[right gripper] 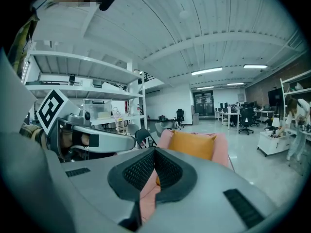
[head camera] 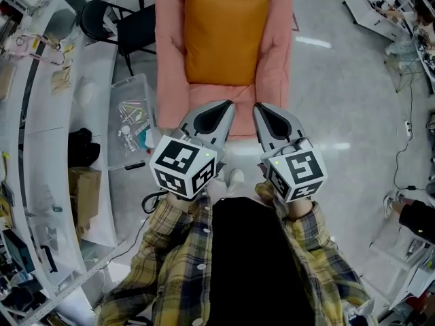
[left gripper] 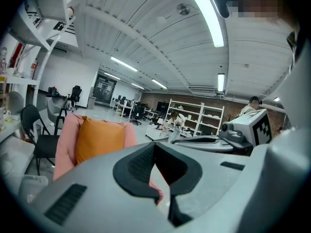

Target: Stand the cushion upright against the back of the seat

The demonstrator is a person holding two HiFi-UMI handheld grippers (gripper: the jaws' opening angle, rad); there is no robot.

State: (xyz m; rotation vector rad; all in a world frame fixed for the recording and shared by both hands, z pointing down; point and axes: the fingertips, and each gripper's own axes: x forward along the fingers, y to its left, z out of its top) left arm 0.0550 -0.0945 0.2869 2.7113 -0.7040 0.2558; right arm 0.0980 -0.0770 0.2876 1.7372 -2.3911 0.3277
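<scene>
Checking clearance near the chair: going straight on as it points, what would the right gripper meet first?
Probably the pink seat, just beyond the shut jaws of the right gripper; the orange cushion stands upright farther back. Depth is hard to judge.

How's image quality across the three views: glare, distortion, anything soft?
Head view: sharp, evenly lit, glare streaks on the floor, edges bowed. Left gripper view: heavy fisheye, dark corners, ceiling light blown out. Right gripper view: same fisheye; cushion in focus.
</scene>
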